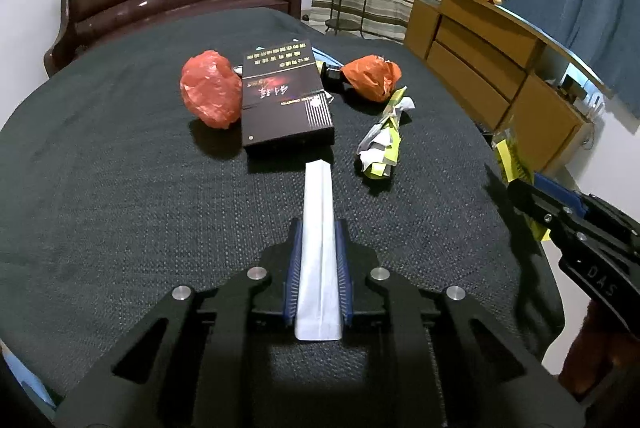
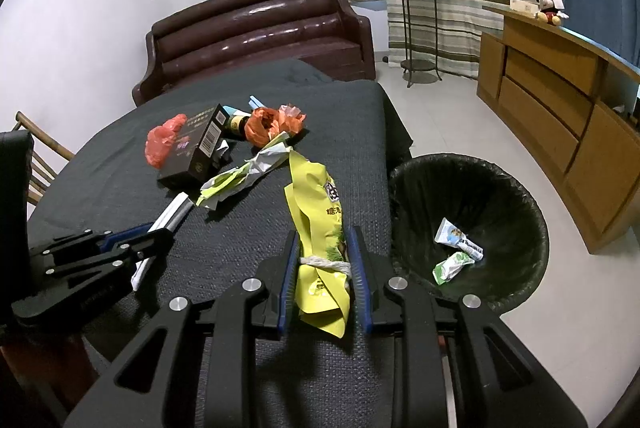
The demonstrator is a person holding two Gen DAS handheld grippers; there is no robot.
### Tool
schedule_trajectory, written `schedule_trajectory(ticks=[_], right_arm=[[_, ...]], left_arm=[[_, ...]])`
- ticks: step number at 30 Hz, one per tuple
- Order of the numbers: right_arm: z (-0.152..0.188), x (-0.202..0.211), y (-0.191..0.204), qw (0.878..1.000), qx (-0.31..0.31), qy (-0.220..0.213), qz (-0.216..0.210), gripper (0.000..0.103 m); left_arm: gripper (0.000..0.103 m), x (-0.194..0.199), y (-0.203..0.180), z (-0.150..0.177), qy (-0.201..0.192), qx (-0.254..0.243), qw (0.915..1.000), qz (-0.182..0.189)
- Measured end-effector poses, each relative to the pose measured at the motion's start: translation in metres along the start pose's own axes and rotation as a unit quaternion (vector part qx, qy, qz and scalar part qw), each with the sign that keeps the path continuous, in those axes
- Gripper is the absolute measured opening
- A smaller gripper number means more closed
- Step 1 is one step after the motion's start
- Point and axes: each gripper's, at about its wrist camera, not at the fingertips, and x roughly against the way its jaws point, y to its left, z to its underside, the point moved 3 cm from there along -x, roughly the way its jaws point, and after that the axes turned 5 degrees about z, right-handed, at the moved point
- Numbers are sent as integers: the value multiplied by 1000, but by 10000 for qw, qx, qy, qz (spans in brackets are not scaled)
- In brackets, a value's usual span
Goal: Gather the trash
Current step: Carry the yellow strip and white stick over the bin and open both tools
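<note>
My left gripper (image 1: 319, 228) is shut on a long white box (image 1: 318, 228) above the dark table (image 1: 120, 187). My right gripper (image 2: 324, 240) is shut on a yellow snack bag (image 2: 320, 211) tied with string, near the table's right edge. On the table lie a red plastic bag (image 1: 210, 93), a black carton (image 1: 284, 95), an orange bag (image 1: 372, 75) and crumpled paper (image 1: 382, 143). The black-lined trash bin (image 2: 468, 224) stands on the floor right of the table, holding two tubes (image 2: 458, 248). The left gripper also shows in the right wrist view (image 2: 156, 236).
A dark bottle (image 2: 236, 121) lies behind the carton. A brown sofa (image 2: 260, 31) stands beyond the table. A wooden cabinet (image 2: 560, 99) lines the right wall. A plant stand (image 2: 416, 19) is by the curtains. A chair (image 2: 36, 155) is at the left.
</note>
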Motion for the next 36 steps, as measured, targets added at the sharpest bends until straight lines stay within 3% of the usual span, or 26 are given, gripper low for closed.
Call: schedule_trajectory(ticks=[6,16,28,36], right_arm=[[-2,1,-5,10000,-52,-10,23,26],[-15,7,-27,9991,-219,-215,278,26],[-40,7,-93,9915,-643,-531,997,26],[-50,-4,-123,9874,-860,-601,1188,26]], left_arm=[[14,6,-2,1,-61,-95,9999,73],[14,25,-38,-24,-580,-444,9965,404],[14,-16,-104,-70,-784,-776,9912,737],[15,-44,-136,-87,-735,-1019,9886,829]])
